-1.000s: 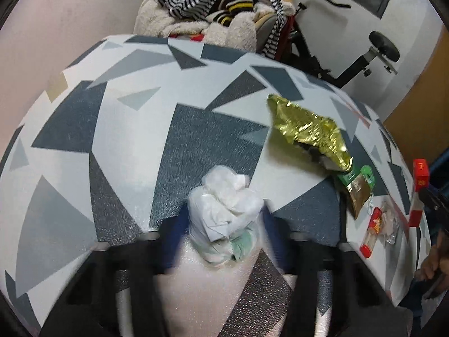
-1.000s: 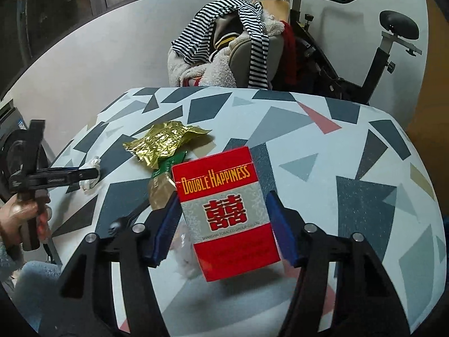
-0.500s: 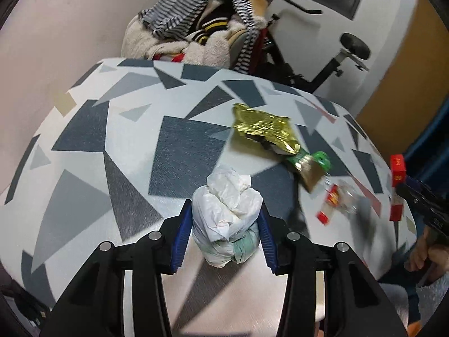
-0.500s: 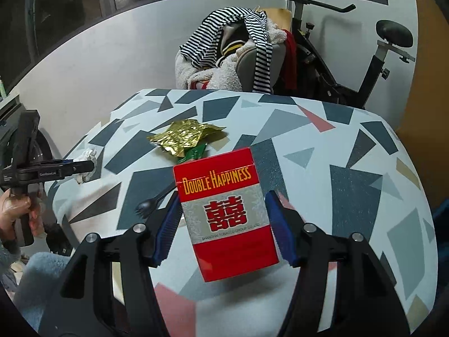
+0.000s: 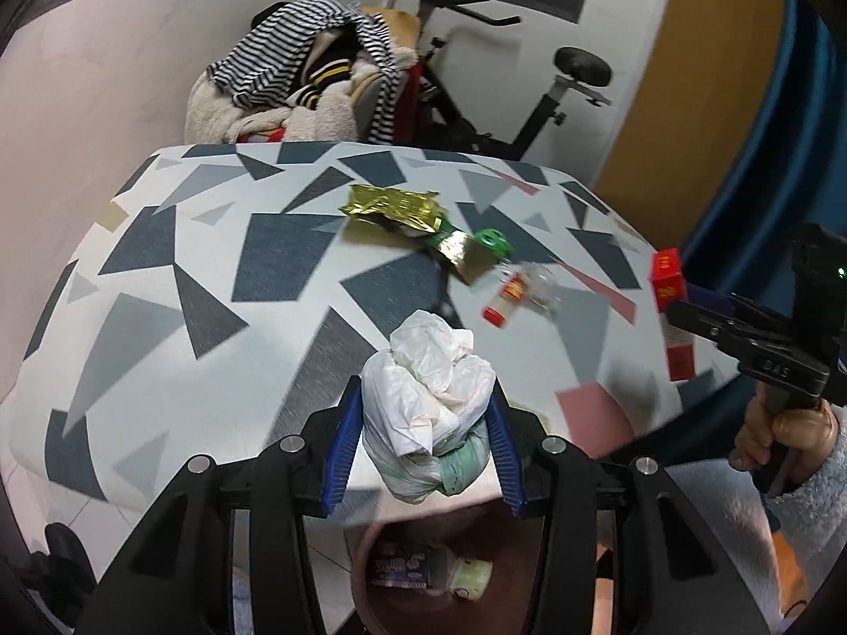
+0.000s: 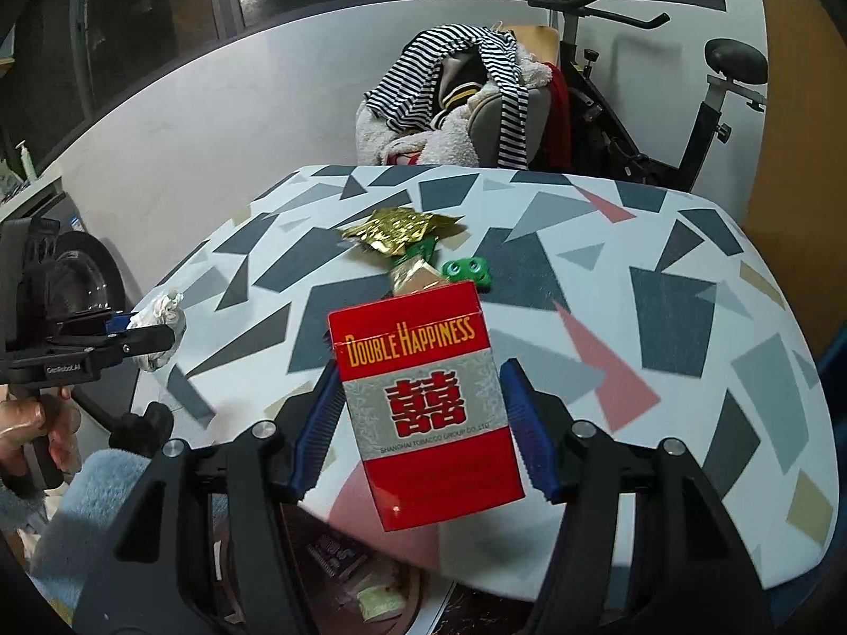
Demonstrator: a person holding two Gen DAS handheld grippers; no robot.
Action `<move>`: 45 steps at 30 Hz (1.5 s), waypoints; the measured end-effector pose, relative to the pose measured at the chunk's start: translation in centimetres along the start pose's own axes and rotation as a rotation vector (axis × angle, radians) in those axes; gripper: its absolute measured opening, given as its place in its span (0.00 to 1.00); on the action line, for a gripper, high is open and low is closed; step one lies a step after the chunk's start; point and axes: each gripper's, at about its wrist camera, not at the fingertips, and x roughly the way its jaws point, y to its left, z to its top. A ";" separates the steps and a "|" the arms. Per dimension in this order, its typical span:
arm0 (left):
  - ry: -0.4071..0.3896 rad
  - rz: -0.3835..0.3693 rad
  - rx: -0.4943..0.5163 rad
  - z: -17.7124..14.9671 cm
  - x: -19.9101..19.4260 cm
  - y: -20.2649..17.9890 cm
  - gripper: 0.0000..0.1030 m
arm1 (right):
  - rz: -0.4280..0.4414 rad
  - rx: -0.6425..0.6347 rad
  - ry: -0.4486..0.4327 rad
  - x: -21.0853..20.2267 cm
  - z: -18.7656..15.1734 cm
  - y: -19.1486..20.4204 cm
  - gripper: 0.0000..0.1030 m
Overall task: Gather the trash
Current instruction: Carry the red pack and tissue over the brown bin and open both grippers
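My left gripper (image 5: 423, 423) is shut on a crumpled white tissue wad (image 5: 429, 397), held above the table's near edge. It also shows in the right wrist view (image 6: 159, 325). My right gripper (image 6: 418, 407) is shut on a red cigarette pack (image 6: 429, 413), also seen in the left wrist view (image 5: 669, 307). A brown trash bin (image 5: 423, 577) with litter sits on the floor below both grippers, also seen in the right wrist view (image 6: 360, 571). On the table lie a gold foil wrapper (image 5: 394, 209), a green-and-gold packet (image 5: 471, 251) and a small red-capped clear wrapper (image 5: 511, 296).
The patterned table (image 5: 212, 291) fills the middle. Behind it a chair piled with striped clothes (image 5: 307, 84) and an exercise bike (image 5: 529, 90) stand by the wall.
Both grippers have pulled back and risen from the table with their loads. The bin under the table edge has come into view below them.
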 end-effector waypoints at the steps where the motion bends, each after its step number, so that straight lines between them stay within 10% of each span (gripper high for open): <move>1: -0.002 -0.002 0.005 -0.3 -0.3 -0.3 0.42 | 0.003 0.001 0.000 -0.2 -0.3 0.2 0.59; 22: 0.034 -0.008 0.039 -11.2 -1.6 -1.9 0.43 | 0.144 0.102 0.143 2.2 -13.0 6.3 0.59; 38: 0.095 -0.009 0.007 -13.7 1.0 -1.4 0.43 | 0.073 0.097 0.314 7.7 -16.4 7.6 0.61; 45: 0.106 -0.013 0.010 -13.8 1.4 -1.6 0.43 | 0.052 0.078 0.268 6.7 -15.9 7.5 0.79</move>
